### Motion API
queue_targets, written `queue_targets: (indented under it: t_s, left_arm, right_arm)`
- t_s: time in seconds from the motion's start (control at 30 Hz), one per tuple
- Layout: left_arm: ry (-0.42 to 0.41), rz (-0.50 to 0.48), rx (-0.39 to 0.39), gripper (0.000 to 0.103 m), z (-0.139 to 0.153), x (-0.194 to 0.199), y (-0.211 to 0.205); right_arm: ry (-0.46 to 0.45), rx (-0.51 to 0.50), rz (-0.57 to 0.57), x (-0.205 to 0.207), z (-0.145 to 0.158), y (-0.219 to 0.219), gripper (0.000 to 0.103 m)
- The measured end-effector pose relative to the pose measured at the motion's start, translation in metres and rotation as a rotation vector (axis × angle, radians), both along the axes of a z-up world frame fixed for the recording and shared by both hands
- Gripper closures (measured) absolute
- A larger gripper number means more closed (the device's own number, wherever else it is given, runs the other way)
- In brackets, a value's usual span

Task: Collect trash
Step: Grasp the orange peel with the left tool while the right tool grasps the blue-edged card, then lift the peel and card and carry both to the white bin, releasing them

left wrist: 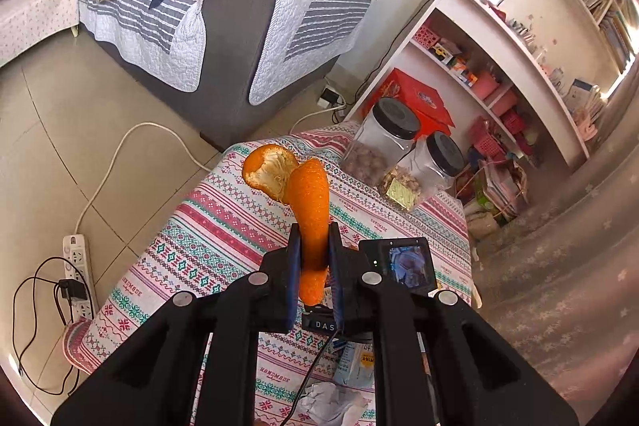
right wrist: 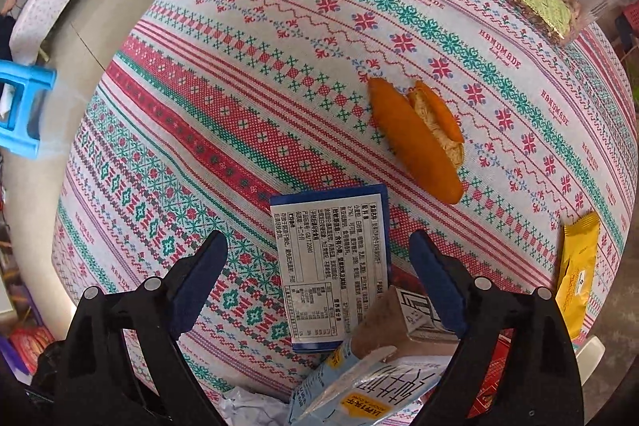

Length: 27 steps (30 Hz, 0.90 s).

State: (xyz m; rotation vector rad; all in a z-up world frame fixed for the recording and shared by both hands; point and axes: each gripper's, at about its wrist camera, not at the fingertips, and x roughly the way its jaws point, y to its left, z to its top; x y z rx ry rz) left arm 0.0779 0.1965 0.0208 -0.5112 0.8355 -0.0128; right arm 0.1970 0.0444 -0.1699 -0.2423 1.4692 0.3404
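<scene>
Patterned tablecloth (right wrist: 247,74) over the whole table, red, green and white bands, "HANDMADE" printed along several of them. Grey sofa (left wrist: 239,38) with a striped quilt beyond the table's far edge in the left wrist view; white shelving (left wrist: 499,38) to its right.

At the far corner of the table, two clear jars with black lids (left wrist: 383,142), standing just beside each other, nuts in both.

Near the middle of the table, a blue-edged snack wrapper (right wrist: 331,266), lying flat, label side up. Overlapping its near end, a small brown carton (right wrist: 403,322) and a pale blue wrapper (right wrist: 359,386). Crumpled white paper (right wrist: 247,408) at the near edge. A yellow packet (right wrist: 577,274) close to the right edge.

Just beyond the blue-edged wrapper, toward the jars, an orange peel (right wrist: 415,142) lying on the cloth, pith partly showing.

Right gripper (right wrist: 319,258) pointing straight down above the blue-edged wrapper, fingers spread wide to either side of it, pads not pressing on it.

Left gripper (left wrist: 315,250) raised above the table, fingers pinching a second orange peel (left wrist: 307,194), which stands up out of the pads and curls over at the top.
</scene>
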Motion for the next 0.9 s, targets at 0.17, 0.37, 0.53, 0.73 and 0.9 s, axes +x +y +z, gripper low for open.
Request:
queue_targets:
  t_s: [0.17, 0.37, 0.53, 0.73, 0.9]
  left_arm:
    - [0.010, 0.020, -0.005, 0.090, -0.003, -0.001, 0.009]
    - [0.020, 0.045, -0.015, 0.090, -0.004, -0.003, 0.017]
    - [0.029, 0.060, -0.021, 0.090, -0.008, -0.003, 0.021]
    - [0.033, 0.080, -0.016, 0.090, -0.010, -0.003, 0.025]
    - [0.029, 0.099, -0.009, 0.090, -0.009, -0.003, 0.027]
  right_arm:
    - [0.010, -0.018, -0.018, -0.003, -0.013, 0.005, 0.026]
    - [-0.065, -0.016, -0.030, -0.009, 0.001, 0.010, 0.046]
    - [-0.158, 0.015, -0.034, -0.016, 0.030, 0.014, 0.047]
    - [-0.269, 0.068, -0.051, -0.022, 0.075, 0.015, 0.047]
    - [-0.351, 0.114, -0.077, -0.007, 0.109, 0.005, 0.047]
